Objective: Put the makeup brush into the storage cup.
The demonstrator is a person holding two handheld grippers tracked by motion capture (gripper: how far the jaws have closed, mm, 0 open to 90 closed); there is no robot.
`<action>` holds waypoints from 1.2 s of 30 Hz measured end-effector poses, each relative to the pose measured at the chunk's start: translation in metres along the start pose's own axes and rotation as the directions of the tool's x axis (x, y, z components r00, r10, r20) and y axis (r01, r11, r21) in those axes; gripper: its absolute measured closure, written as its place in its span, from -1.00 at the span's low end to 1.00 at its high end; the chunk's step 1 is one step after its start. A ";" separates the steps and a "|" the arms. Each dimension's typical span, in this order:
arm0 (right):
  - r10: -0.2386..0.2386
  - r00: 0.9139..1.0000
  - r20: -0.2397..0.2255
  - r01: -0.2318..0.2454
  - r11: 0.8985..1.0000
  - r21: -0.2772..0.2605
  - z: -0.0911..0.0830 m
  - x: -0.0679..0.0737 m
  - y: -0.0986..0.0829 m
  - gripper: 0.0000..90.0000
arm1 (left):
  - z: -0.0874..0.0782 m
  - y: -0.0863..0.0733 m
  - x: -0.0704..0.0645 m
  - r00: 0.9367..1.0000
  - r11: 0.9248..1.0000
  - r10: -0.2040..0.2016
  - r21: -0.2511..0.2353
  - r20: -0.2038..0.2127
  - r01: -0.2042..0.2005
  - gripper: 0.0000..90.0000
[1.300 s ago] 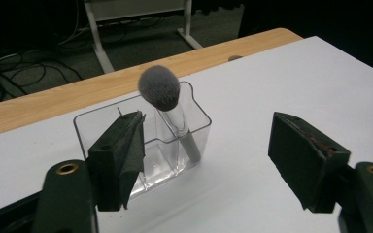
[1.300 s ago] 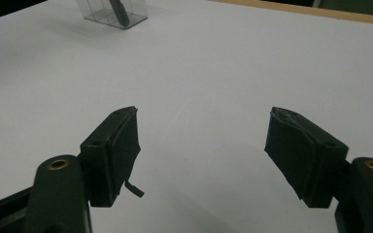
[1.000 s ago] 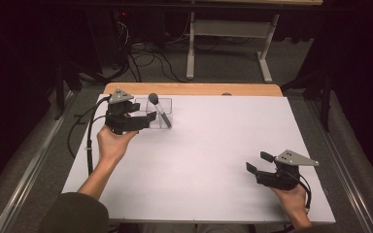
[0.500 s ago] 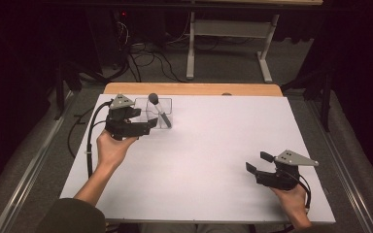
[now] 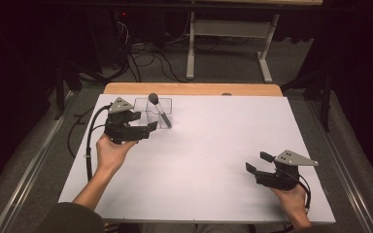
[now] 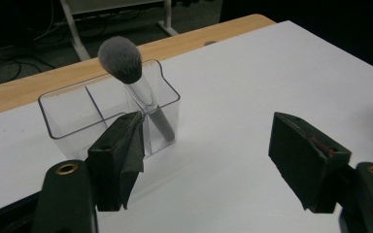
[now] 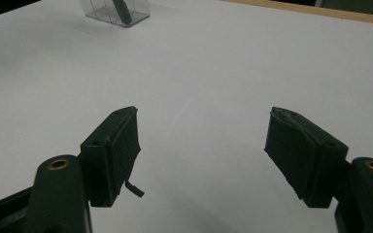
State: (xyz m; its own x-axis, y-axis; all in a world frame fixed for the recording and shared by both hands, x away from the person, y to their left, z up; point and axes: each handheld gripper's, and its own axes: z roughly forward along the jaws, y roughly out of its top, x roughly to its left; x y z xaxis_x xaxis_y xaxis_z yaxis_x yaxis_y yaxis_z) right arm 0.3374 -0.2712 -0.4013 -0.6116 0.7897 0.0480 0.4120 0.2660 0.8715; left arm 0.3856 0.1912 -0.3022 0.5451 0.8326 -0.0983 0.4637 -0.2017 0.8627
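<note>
A clear plastic organizer box [image 5: 143, 109] [image 6: 73, 119] with compartments stands at the table's far left. A makeup brush [image 5: 158, 109] [image 6: 131, 77] with grey bristles leans in its right compartment, bristles up. My left gripper [image 5: 144, 122] [image 6: 209, 160] hovers just in front of the box, open, with nothing between its jaws. My right gripper [image 5: 258, 162] [image 7: 206, 155] rests near the front right of the table, open and empty. The box [image 7: 114, 9] with the brush handle shows far off in the right gripper view.
The white table top [image 5: 213, 145] has a wooden strip [image 5: 194, 89] along its far edge. Beyond it are a desk frame [image 5: 228, 43] and cables on the floor. Metal rails run along both sides of the table.
My left gripper has drawn back from the box, toward the person and slightly left. The brush stays in the box. The right gripper has not moved.
</note>
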 end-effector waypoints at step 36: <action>0.004 1.000 0.000 -0.004 1.000 -0.001 0.000 0.000 0.000 -0.34 | -0.015 -0.019 -0.008 0.999 1.000 -0.010 -0.012 0.054 0.011 -0.35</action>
State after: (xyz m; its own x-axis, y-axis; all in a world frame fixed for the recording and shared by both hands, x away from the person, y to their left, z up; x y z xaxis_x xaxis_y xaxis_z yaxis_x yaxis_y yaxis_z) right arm 0.3371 -0.2712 -0.4012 -0.6098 0.7908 0.0516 0.4141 0.2624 0.8716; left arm 0.3622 0.1959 -0.3100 0.5769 0.8058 -0.1336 0.4615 -0.1866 0.8673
